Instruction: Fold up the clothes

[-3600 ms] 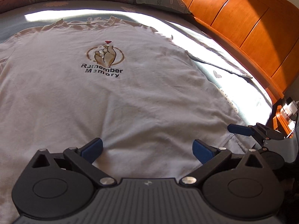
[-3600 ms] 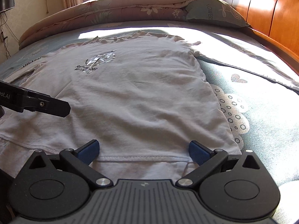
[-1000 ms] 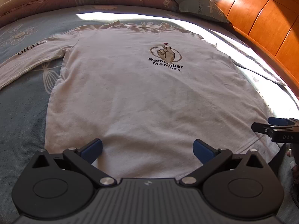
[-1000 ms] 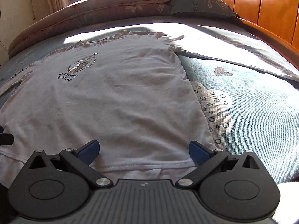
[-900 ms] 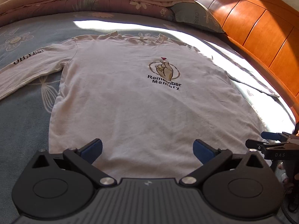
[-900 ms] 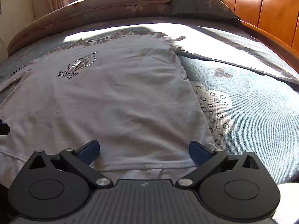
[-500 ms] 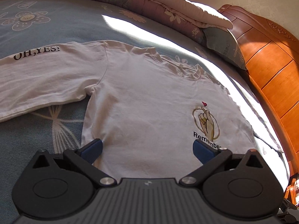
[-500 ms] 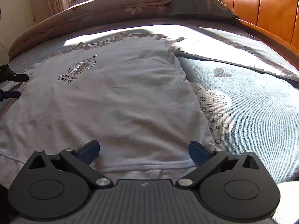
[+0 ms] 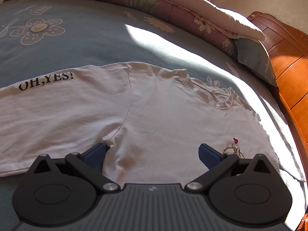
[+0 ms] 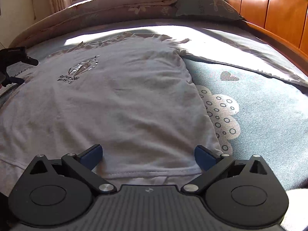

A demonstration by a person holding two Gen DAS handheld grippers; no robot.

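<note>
So you had the white long-sleeve shirt lying flat and face up on the blue bed sheet, which made it ready for folding. Your left tongs were wide open and held nothing. Right under them was the shirt's armpit, with the left pad at the spot where the sleeve met the body. That sleeve, with "OH,YES!" on it, ran out flat to the left of the tongs. I think you put them there because the sleeve gets folded in first, and that corner is a good place to start.

Your right tongs were wide open too, with nothing in them. They sat low at the shirt's bottom hem, and the right pad was just beside the shirt's side edge. From there you could pin or lift that corner. Far ahead and to the left of them, your left tongs showed at the shoulder end.

Beyond the shirt, a rolled quilt and a pillow lay ahead of the tongs, with the wooden headboard to the right.

No fold was made yet.
</note>
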